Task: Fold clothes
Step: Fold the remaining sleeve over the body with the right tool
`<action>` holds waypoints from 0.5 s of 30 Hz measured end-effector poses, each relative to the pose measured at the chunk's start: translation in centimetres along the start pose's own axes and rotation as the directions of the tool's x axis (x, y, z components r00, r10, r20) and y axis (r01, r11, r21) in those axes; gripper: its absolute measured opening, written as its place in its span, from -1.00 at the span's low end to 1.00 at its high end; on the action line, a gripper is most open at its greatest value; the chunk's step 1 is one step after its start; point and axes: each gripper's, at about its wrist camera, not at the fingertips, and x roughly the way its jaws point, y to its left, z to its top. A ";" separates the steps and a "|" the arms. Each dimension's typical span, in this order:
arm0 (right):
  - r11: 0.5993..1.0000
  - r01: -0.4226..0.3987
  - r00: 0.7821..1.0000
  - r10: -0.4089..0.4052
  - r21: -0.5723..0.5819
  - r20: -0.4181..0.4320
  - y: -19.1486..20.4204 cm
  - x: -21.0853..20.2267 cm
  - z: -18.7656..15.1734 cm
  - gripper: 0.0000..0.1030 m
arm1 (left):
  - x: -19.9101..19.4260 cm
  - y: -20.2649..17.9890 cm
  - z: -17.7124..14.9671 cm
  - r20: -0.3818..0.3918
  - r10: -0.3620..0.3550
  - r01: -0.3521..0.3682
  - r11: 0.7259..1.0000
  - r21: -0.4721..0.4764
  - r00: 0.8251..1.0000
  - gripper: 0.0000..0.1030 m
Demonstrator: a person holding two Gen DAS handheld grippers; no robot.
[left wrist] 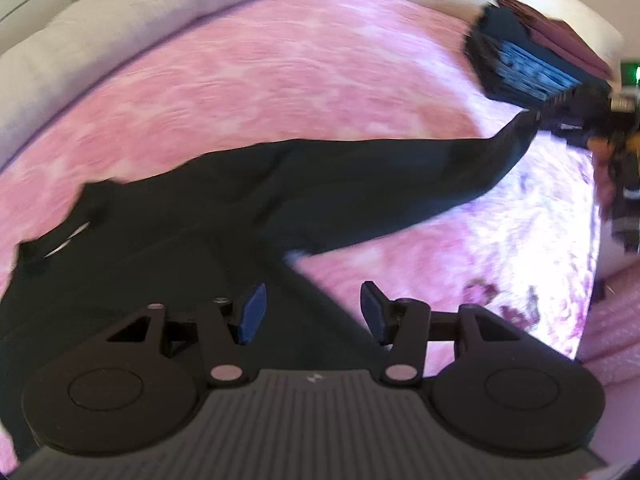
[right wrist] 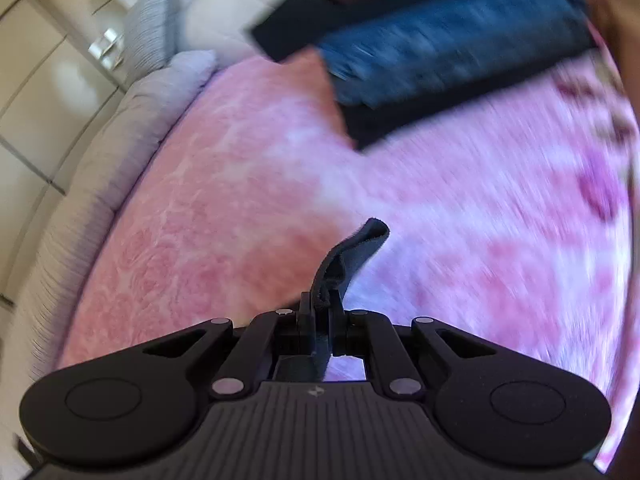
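Observation:
A black garment (left wrist: 280, 200) lies spread on the pink bedspread (left wrist: 280, 80). One long part stretches up to the right, where my right gripper (left wrist: 560, 120) holds its end. My left gripper (left wrist: 312, 312) is open, its blue pads (left wrist: 252, 312) just above the garment's near edge. In the right wrist view my right gripper (right wrist: 320, 312) is shut on a dark strip of the garment (right wrist: 352, 252), lifted above the bedspread (right wrist: 240, 180).
A stack of folded clothes (left wrist: 532, 52), black, blue and maroon, sits at the bed's far right; it also shows in the right wrist view (right wrist: 440, 44). A white bolster (left wrist: 80, 40) runs along the bed's far side. A grey striped pillow (right wrist: 148, 32) lies beyond.

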 end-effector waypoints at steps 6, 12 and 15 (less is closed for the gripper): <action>0.902 -0.221 0.964 0.259 -0.371 0.054 17.5 -2.6 -3.6 -0.83 | -5.2 6.9 -5.2 0.032 0.110 -0.104 0.982 -0.160 0.993 -0.04; 0.544 -0.485 0.819 0.556 -0.684 -0.138 36.0 -7.2 -20.0 -0.82 | -10.6 15.6 -12.9 0.018 0.216 -0.199 0.927 -0.319 0.976 -0.02; 0.352 -0.604 0.752 0.548 -0.715 -0.366 40.8 -6.3 -31.2 -0.60 | -12.4 19.8 -17.1 -0.005 0.245 -0.228 0.894 -0.385 0.969 -0.01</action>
